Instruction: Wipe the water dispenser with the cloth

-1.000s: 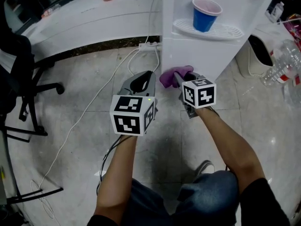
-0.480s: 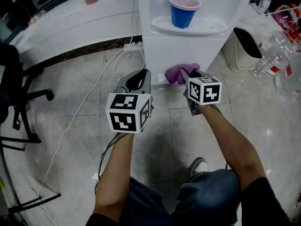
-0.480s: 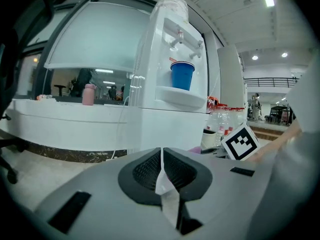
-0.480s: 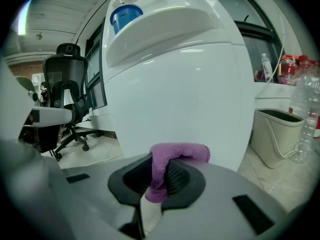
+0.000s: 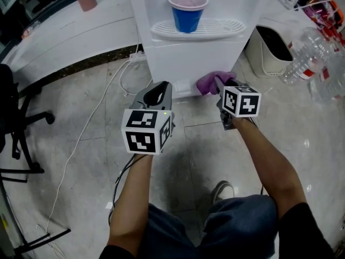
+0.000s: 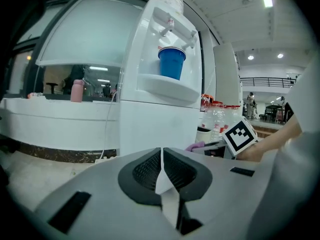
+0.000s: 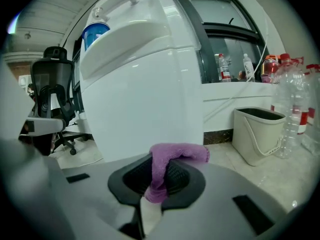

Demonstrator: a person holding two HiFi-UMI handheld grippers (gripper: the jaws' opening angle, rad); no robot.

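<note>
Water dispenser: smooth glossy white plastic, boxy cabinet. It has a recessed alcove over an oval slotted drip tray.

Blue plastic cup: tapered, upright on the drip tray, pale inside. I cannot tell whether it holds liquid.

Cloth: purple, fuzzy microfibre, bunched into a soft fold. It is pinched between the ribbed black pads of the right gripper, whose jaws are clamped on it. The cloth sits at the dispenser's lower front panel, toward its right edge. Contact with the panel is not clear.

Left gripper: jaws pressed together, nothing between them. It is held in front of the dispenser's base, left of the cloth.

White plastic bin: just right of the dispenser, interior dark, contents not visible. Clear ribbed bottles stand further right.
</note>
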